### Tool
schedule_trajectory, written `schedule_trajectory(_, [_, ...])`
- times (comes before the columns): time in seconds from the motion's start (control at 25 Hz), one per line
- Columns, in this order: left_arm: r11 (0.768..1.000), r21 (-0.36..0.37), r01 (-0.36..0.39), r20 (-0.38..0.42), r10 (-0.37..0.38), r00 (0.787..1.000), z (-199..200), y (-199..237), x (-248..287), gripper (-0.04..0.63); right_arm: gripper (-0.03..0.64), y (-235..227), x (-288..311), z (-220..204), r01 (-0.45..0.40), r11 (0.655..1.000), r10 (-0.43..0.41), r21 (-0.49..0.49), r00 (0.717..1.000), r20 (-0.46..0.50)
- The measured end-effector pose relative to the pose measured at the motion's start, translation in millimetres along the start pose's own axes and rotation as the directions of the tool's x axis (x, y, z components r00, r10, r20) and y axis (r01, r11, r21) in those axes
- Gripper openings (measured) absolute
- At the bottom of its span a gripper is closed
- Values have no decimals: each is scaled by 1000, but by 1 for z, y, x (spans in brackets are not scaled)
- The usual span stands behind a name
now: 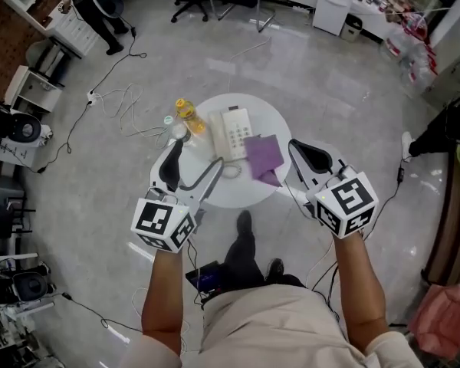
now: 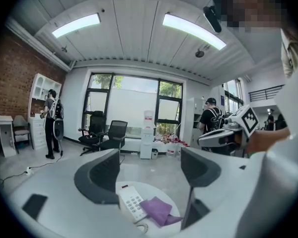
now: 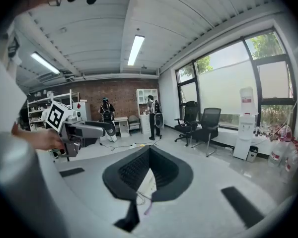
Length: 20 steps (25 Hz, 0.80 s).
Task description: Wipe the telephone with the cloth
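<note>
L tool (image 1: 192, 172) jaws apart, R tool (image 1: 307, 157) closed, empty.

Setting: open-plan office or studio. Evidence: black swivel chairs (image 2: 113, 133), water dispenser (image 2: 148, 143), tall windows (image 2: 124, 105), strip ceiling lights (image 2: 77, 25), brick wall (image 2: 15, 78) with white shelving (image 2: 38, 110), cables (image 1: 126, 98) trailing over polished grey floor (image 1: 330, 106) (people (image 2: 52, 123) standing at the edges).

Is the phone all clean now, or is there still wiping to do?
Nothing is in hand: the left gripper is open, the right gripper shut and empty, both above the table. The cloth lies beside the phone. Whether it got wiped, the pictures do not show; if not, everything is left.
</note>
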<state>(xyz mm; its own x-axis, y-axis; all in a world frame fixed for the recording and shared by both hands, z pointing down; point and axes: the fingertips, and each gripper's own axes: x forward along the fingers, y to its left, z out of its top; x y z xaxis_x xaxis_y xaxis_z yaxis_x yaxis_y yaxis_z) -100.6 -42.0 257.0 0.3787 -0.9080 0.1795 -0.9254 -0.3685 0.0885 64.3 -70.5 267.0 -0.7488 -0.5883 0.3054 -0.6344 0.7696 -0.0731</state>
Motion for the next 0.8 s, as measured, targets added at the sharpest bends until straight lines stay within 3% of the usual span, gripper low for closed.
schedule_trajectory(0.04, [1000,13,-6,23,5,1000,13,-5,-11,351,-8,7,-9,8,-16,1000,16,2,1000,14])
schedule_trajectory(0.12, [1000,25,-13,68,11,998,40,-17,-35,83,-9,21,-28,21,-42,999,42,-2,998,38])
schedule_trajectory(0.16, [1000,24,-8,89,5,996,52,-24,-46,38,-9,28,-38,28,-53,999,53,-9,997,48])
schedule_trajectory(0.4, [999,30,11,169,-16,985,92,-59,-98,9,-9,63,-90,59,-92,993,100,-77,991,93])
schedule_trajectory(0.8, [997,74,26,207,-41,977,115,-112,-151,8,-9,95,-153,76,-97,984,116,-153,985,124])
